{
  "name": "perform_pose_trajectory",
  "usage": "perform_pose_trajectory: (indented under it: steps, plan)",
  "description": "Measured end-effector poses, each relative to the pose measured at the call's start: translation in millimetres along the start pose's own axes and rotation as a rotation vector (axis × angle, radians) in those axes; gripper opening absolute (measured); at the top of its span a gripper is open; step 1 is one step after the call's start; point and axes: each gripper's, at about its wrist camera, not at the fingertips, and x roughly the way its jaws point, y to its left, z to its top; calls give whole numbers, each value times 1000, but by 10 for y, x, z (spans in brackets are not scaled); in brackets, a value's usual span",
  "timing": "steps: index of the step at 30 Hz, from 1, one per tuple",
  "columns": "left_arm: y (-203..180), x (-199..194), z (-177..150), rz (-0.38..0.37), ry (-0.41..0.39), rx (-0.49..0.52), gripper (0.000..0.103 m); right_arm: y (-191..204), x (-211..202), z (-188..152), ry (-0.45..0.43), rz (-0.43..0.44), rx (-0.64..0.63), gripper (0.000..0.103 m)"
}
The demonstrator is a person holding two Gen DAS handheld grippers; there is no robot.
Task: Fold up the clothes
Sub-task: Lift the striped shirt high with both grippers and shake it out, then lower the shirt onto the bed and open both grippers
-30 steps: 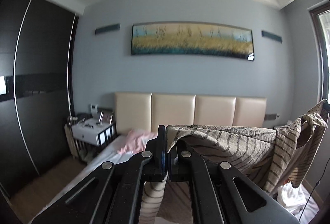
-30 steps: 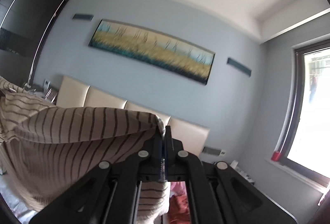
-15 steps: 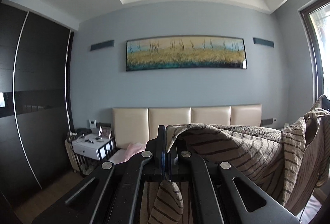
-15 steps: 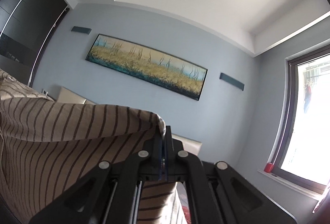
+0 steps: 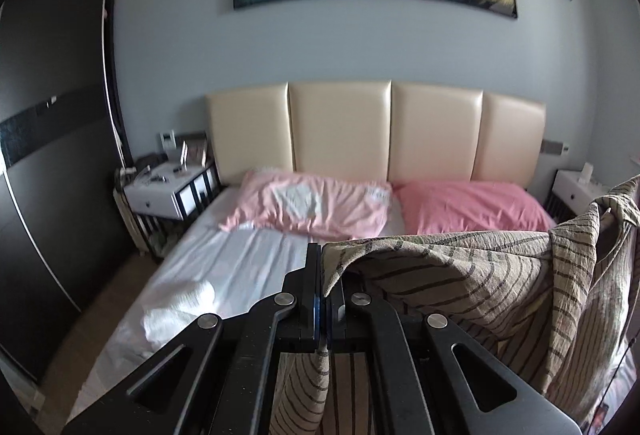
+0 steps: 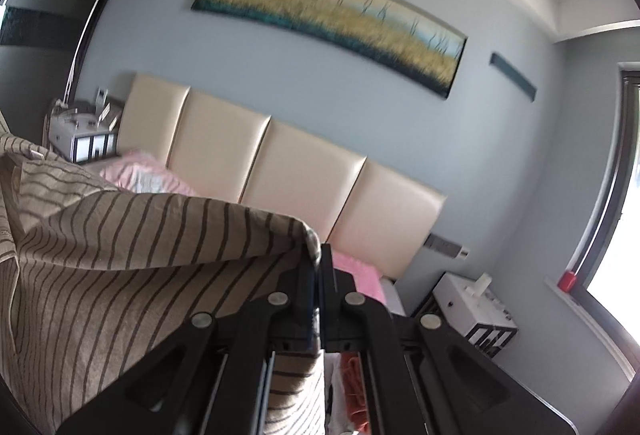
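A beige garment with dark stripes (image 5: 472, 287) hangs stretched in the air between both grippers, above the foot of the bed. My left gripper (image 5: 322, 263) is shut on its left corner, cloth draping down between the fingers. In the right wrist view the same striped garment (image 6: 120, 259) spreads to the left, and my right gripper (image 6: 318, 263) is shut on its other corner. The lower part of the garment hangs out of sight.
A bed with a white sheet (image 5: 240, 259), two pink pillows (image 5: 316, 207) and a cream headboard (image 5: 376, 131) lies ahead. A folded white cloth (image 5: 180, 311) rests on the sheet. White nightstands (image 5: 168, 191) (image 6: 476, 311) flank the bed. A dark wardrobe (image 5: 48, 155) stands left, a window (image 6: 616, 235) right.
Both grippers have dropped and tipped downward with the striped garment still held; the ceiling has left the views and the bed, pillows and nightstands have come into sight.
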Motion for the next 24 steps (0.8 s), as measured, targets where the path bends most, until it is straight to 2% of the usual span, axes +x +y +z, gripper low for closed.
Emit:
perform_pose_trajectory:
  steps: [8,16,20,24]
  plan:
    - [-103,2107,-285,83,202,36,1,545,1882,-543,206,35,-39,1]
    - [-274,4011,-1030,175,412,107,1,1224,3668,-1394,430,82,-52,1]
    - [-361,4695,-1357,207,481,121,1,1639,4266,-1889,520,90,-72,1]
    - [-408,5109,-1565,223,527,142,2,1864,4700,-2246,589,110,-55,1]
